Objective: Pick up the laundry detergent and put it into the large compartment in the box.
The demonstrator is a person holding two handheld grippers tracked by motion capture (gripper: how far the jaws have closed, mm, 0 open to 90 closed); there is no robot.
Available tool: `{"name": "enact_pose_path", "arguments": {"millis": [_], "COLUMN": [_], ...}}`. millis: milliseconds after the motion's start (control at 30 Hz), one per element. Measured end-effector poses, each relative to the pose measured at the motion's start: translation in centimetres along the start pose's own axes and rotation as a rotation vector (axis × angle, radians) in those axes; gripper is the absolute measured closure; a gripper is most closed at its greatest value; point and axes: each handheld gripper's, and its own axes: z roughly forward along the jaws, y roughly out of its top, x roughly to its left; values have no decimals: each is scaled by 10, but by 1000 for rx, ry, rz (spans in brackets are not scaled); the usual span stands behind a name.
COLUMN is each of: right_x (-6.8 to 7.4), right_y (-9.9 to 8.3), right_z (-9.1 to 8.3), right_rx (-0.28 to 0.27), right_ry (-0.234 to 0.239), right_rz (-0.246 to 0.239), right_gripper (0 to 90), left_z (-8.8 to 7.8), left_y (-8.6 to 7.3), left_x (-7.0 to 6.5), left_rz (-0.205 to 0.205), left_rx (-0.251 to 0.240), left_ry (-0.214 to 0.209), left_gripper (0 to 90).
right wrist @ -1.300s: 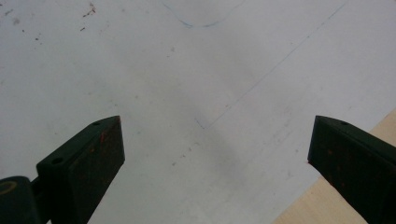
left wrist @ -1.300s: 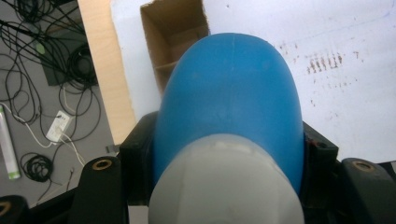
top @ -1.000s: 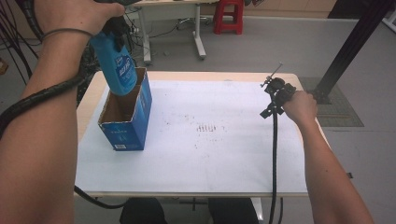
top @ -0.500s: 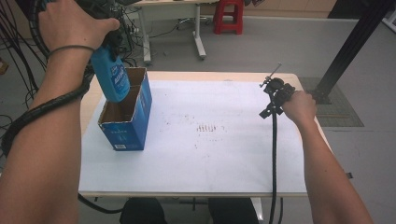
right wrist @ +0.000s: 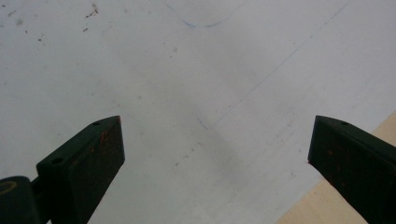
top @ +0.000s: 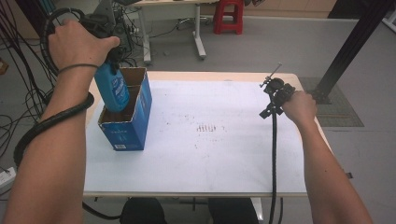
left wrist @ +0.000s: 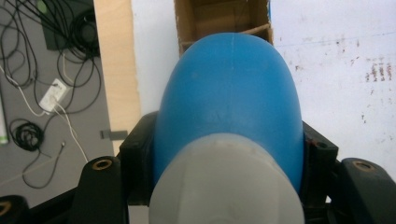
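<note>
The left gripper (top: 111,55) pinches a smooth blue plastic bottle (top: 113,89) just under its grey cap (left wrist: 224,182), one jaw on each side. The bottle hangs with its bottom end inside the open blue cardboard box (top: 127,122), which stands at the left of the white table (top: 224,158). The bottle is round and slippery, so it could slide out of the jaws. It could also bump the box wall and tip the light box over. The right gripper (top: 276,95) rests far off at the right of the table, its jaws spread wide with nothing between them.
</note>
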Motion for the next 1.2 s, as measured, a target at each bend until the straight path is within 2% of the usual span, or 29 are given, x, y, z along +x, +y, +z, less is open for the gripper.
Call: {"name": "enact_pose_path", "arguments": {"millis": [567,867,1200], "right_x": [3,2,2], "right_y": [2,0,1], "right_z": [-3,-4,-2], "right_rx": [2,1,-2], "right_ry": [-11,-11,-4], "right_rz": [-8,-2,-3], "right_gripper": [35,34,35], "left_z": [42,63,81], "left_y": [1,3,3], "left_x": [1,-2,-7], "left_rz": [-8,-1,4], "left_rx": [29,52,53], "left_ry": [-16,-22,-15], "left_gripper": [379,379,378]}}
